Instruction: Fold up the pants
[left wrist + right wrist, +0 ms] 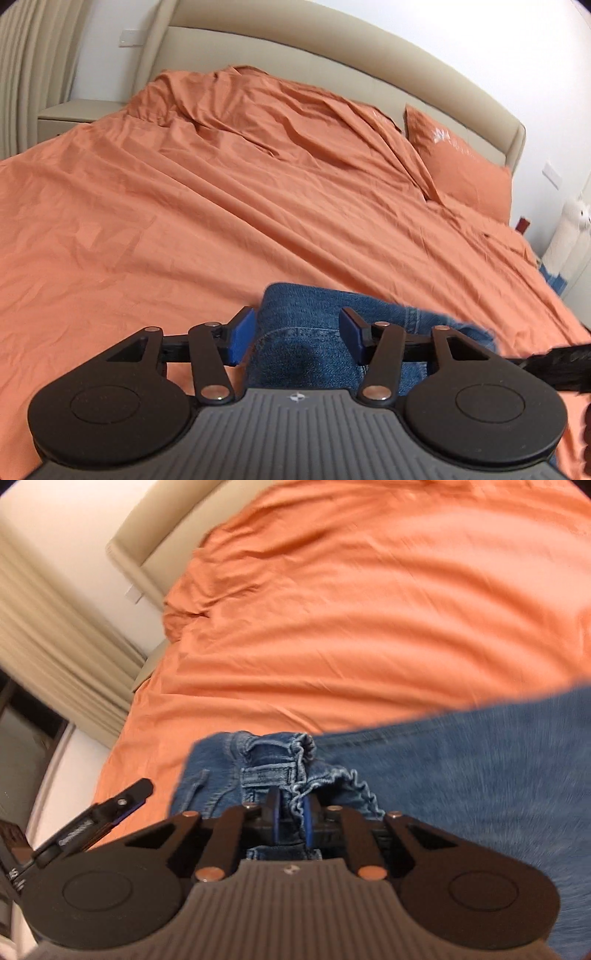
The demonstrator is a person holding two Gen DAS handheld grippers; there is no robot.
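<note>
Blue denim pants (314, 332) lie on the orange bed sheet (221, 203). My left gripper (297, 338) is open, its blue pads on either side of a bunched part of the denim, not closed on it. In the right wrist view my right gripper (291, 818) is shut on the elastic waistband of the pants (295, 768); the rest of the denim (480, 775) spreads to the right, blurred. The left gripper's finger (122, 801) shows at the left edge of that view.
The bed has a beige padded headboard (332, 55) and an orange pillow (461, 166) at the far right. A beige nightstand (70, 114) and curtain (22, 74) stand at the left. A white soft toy (572, 229) is beside the bed at the right.
</note>
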